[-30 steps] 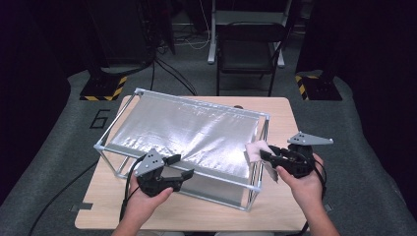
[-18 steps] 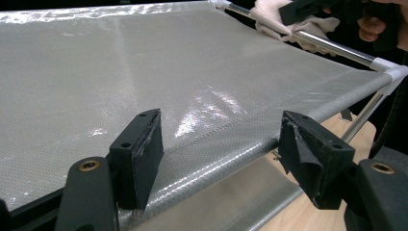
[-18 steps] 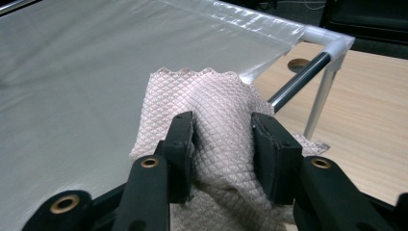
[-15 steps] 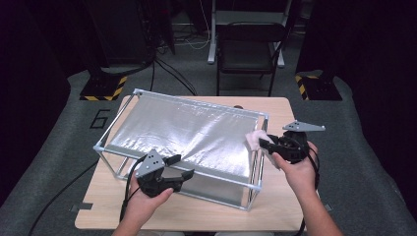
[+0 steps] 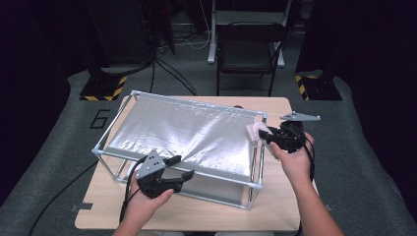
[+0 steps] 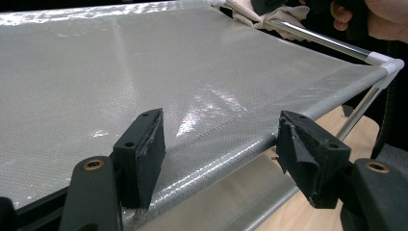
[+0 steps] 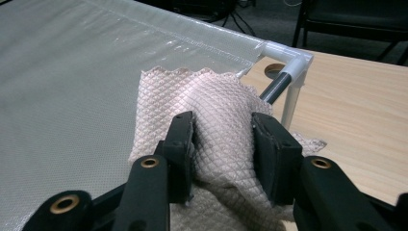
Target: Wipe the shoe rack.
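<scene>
A metal tube frame [image 5: 114, 119] with a silvery mesh sheet [image 5: 187, 132] stretched over its top stands on the wooden table [image 5: 196, 214]. My right gripper [image 5: 264, 134] is shut on a pale pink quilted cloth [image 5: 253, 131], which rests on the frame's right rail close to the far right corner. In the right gripper view the cloth [image 7: 216, 96] bulges between the jaws, draped over the sheet's edge [image 7: 62, 86] beside the white corner joint [image 7: 288, 55]. My left gripper [image 5: 183, 166] is open at the frame's near rail. Its jaws [image 6: 221, 134] straddle the sheet's near edge [image 6: 226, 144] with nothing gripped.
A dark chair [image 5: 248, 51] stands beyond the table's far side. Black-and-yellow striped bases [image 5: 103, 88] sit on the grey floor to the left and right. Cables [image 5: 167, 73] run across the floor. Bare tabletop [image 7: 356, 96] lies to the right of the frame.
My right gripper has carried the cloth along the right rail, away from me toward the far corner. The left gripper has stayed put.
</scene>
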A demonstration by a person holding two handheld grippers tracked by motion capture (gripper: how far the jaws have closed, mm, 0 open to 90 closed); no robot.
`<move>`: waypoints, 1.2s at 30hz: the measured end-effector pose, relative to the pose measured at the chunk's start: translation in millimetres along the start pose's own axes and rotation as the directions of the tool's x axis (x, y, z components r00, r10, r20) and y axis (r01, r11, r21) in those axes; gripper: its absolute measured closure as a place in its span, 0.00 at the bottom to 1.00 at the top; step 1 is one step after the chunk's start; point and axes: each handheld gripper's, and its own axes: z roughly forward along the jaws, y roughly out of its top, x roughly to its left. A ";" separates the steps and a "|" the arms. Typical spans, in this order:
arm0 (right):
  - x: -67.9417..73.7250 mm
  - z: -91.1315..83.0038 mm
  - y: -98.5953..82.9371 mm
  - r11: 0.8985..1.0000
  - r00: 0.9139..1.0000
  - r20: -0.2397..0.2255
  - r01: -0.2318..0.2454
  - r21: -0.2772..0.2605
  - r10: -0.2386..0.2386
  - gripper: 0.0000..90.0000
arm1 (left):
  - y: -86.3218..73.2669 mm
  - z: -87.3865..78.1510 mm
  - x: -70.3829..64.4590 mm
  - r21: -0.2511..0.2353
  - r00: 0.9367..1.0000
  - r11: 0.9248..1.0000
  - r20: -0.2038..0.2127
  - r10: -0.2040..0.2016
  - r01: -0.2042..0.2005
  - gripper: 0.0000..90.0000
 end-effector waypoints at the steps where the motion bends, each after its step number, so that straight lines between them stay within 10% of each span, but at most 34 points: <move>1: 1.1 0.0 -0.9 1.000 1.000 0.007 0.010 -0.004 -0.010 0.67 | -0.1 -0.2 0.2 0.001 1.000 1.000 0.002 0.000 0.000 0.38; 26: 39.0 -52.9 -52.3 1.000 0.989 -0.144 0.003 -0.026 -0.007 0.62 | -0.1 0.1 -1.2 -0.003 1.000 1.000 -0.002 -0.006 0.006 0.38; 36: 28.7 -46.8 -43.8 0.999 0.993 -0.109 0.034 -0.012 -0.035 0.65 | 5.7 0.1 -9.2 0.021 0.999 1.000 0.054 -0.007 0.006 0.38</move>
